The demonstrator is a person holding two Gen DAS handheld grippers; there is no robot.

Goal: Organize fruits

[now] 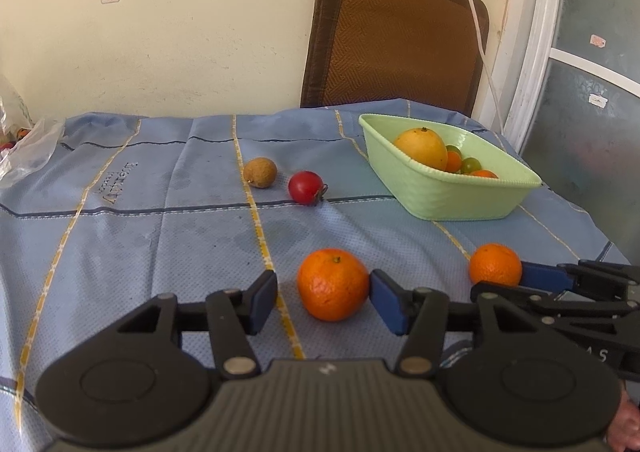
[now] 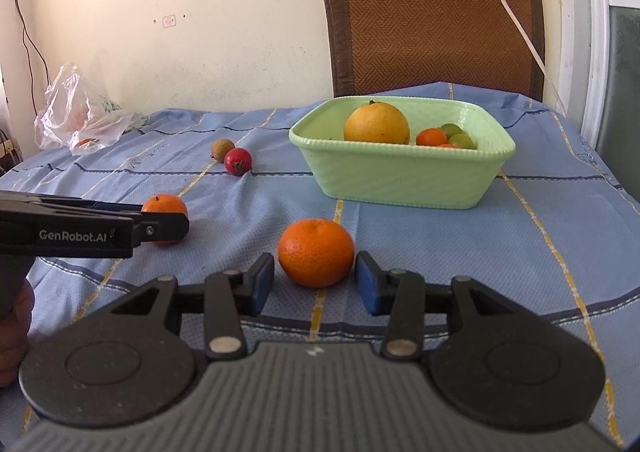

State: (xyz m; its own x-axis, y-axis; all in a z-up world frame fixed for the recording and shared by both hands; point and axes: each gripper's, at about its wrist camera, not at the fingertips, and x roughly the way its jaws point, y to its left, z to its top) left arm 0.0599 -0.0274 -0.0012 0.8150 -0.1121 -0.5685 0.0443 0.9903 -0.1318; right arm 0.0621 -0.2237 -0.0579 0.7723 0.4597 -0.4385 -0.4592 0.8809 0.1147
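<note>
Each hand-held gripper (image 1: 324,302) is black plastic: two round hubs, a ribbed grey housing, silver pins at the linkage joints, blue pads (image 1: 386,302) on the fingers. The left one (image 2: 176,222) reads "GenRobot.AI" in white.

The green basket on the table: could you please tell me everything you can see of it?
The green basket is a pale mint, roughly square tub that looks like plastic, with woven-textured sloping walls and a beaded rim. It sits upright on the blue cloth, in front of a brown chair back. Inside lie a large yellow-orange citrus fruit, small orange fruits and green ones. Neither tool touches it.
</note>
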